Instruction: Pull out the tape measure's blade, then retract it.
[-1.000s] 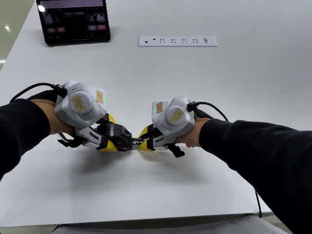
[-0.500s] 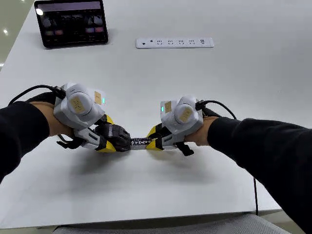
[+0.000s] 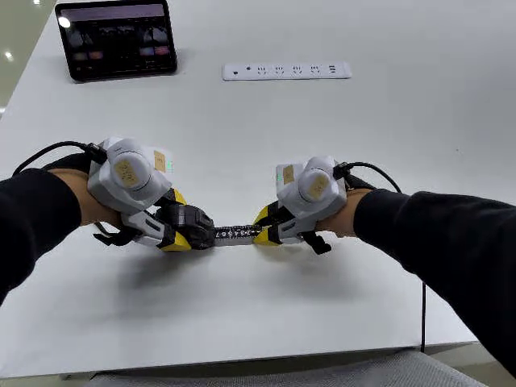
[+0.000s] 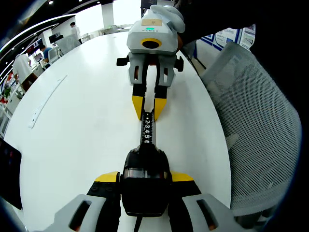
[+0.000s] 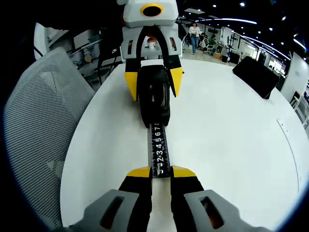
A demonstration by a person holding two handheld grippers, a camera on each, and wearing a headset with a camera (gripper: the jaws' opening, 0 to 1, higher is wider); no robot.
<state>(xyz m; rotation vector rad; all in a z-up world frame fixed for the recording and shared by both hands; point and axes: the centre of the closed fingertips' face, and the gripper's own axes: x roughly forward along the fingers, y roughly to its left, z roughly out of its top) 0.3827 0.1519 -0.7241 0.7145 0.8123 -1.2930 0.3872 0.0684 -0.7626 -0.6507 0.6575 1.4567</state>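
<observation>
Right claw (image 3: 264, 235) drew farther right, blade (image 3: 235, 233) out longer, tip pinched tight. Left claw (image 3: 179, 224) clamped tape measure (image 3: 193, 226) body.

blade (image 3: 235, 232) end hidden, tablet (image 3: 115, 38) screen unreadable

- The tape measure (image 5: 154, 96) has a black case.
- Its blade (image 5: 159, 150) is dark, with white numbers and tick marks.
- The left hand-held gripper (image 4: 145, 178) and the right hand-held gripper (image 5: 161, 172) are pale grey, with black jaws tipped in yellow.
- The desk (image 3: 266, 145) is plain white, and so is the power strip (image 3: 286, 71).
- The tablet (image 3: 117, 39) is black, its dark screen dotted with small coloured tiles.
- The chair (image 4: 260, 130) is grey mesh.
- The sleeves (image 3: 435, 242) are black.
</observation>
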